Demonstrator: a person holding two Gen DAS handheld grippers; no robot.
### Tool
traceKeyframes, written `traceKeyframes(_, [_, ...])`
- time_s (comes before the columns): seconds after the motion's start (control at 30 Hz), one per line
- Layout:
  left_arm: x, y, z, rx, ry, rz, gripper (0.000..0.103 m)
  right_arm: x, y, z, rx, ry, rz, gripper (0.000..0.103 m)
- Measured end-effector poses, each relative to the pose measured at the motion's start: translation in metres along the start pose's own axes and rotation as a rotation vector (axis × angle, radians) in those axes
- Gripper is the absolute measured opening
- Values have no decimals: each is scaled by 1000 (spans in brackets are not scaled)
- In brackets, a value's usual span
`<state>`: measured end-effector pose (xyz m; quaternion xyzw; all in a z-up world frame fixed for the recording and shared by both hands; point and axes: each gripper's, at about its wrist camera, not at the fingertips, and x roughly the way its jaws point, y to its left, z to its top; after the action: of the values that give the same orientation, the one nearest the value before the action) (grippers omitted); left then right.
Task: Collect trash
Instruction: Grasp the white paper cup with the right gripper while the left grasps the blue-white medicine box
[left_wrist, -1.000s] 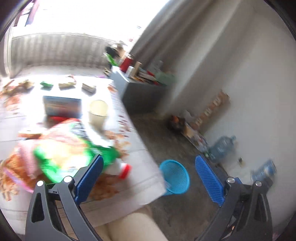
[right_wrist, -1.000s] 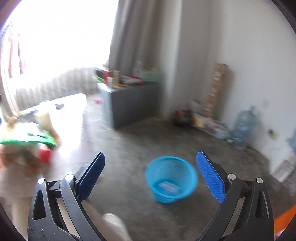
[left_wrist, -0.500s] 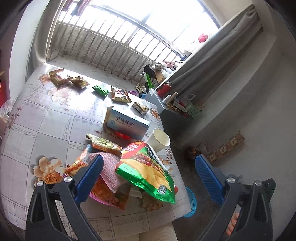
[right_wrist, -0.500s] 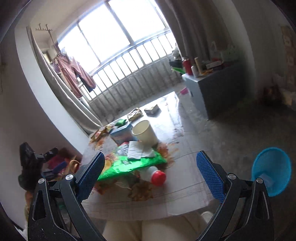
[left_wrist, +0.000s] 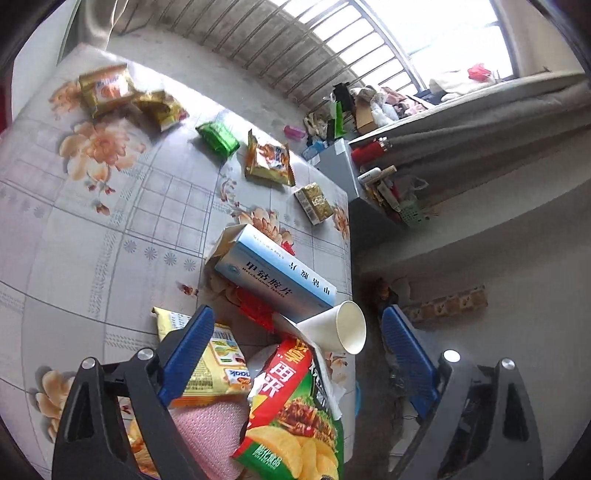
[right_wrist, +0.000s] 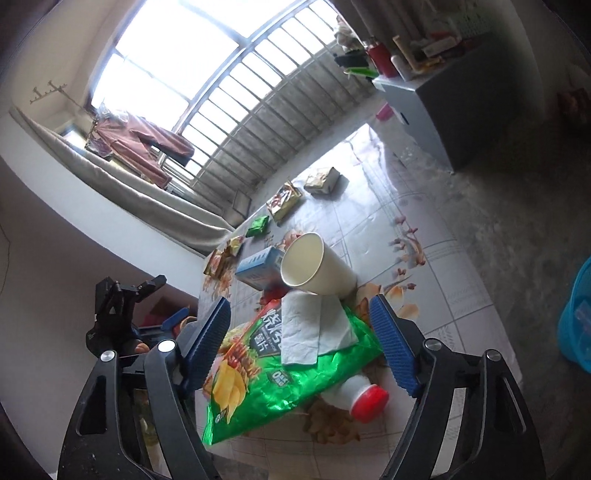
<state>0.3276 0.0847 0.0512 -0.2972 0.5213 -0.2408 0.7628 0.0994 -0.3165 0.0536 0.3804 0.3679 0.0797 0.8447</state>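
A pile of trash lies at the near edge of the flowered table (left_wrist: 110, 229). A green chip bag (right_wrist: 295, 380) lies on top, with a white napkin (right_wrist: 314, 328) on it. A paper cup (right_wrist: 317, 269) lies tipped on its side, and a white bottle with a red cap (right_wrist: 354, 398) sticks out from under the bag. My right gripper (right_wrist: 299, 339) hovers over the napkin, jaws closing, touching nothing. My left gripper (left_wrist: 295, 350) hangs above the chip bag (left_wrist: 291, 417) and cup (left_wrist: 340, 328), jaws closing, with nothing pressed between its pads. A yellow snack packet (left_wrist: 210, 354) lies by its left finger.
A blue-and-white medicine box (left_wrist: 275, 277) lies behind the cup. Several snack wrappers (left_wrist: 267, 160) are scattered toward the far side of the table. A blue basket (right_wrist: 576, 321) stands on the concrete floor to the right. A grey cabinet (right_wrist: 424, 107) stands beyond the table.
Both views have swung from the floor and blue basket to the pile on the table and come closer to it. Both pairs of jaws now stand a little narrower.
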Motion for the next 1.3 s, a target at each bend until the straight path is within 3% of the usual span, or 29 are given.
traceKeyframes(0.07, [18,7,14,-69,22,6,81,13,-4,8,22,17,-12,67])
traceKeyframes(0.17, [32,8,33,-17,-38,99,76,30,-6,19,28,36,-21,63])
traceKeyframes(0.27, [39,5,45,159,-114,200,69,44,-7,27,31,58,-18,61])
traceKeyframes(0.43, [53,7,39,479,-95,263,57,60,-10,38,18,96,-26,56])
traceKeyframes(0.63, [74,22,29,644,-11,301,54,76,-13,49,25,115,-27,53])
traceKeyframes(0.8, [95,25,25,735,33,357,45,87,-11,53,24,128,-33,50])
traceKeyframes(0.9, [106,26,26,775,50,385,34,93,-10,53,22,142,-37,48])
traceKeyframes(1.07, [112,26,30,797,60,375,29,101,-6,54,11,165,-41,45])
traceKeyframes(1.3, [114,27,32,787,78,332,7,113,-9,53,14,207,-42,34])
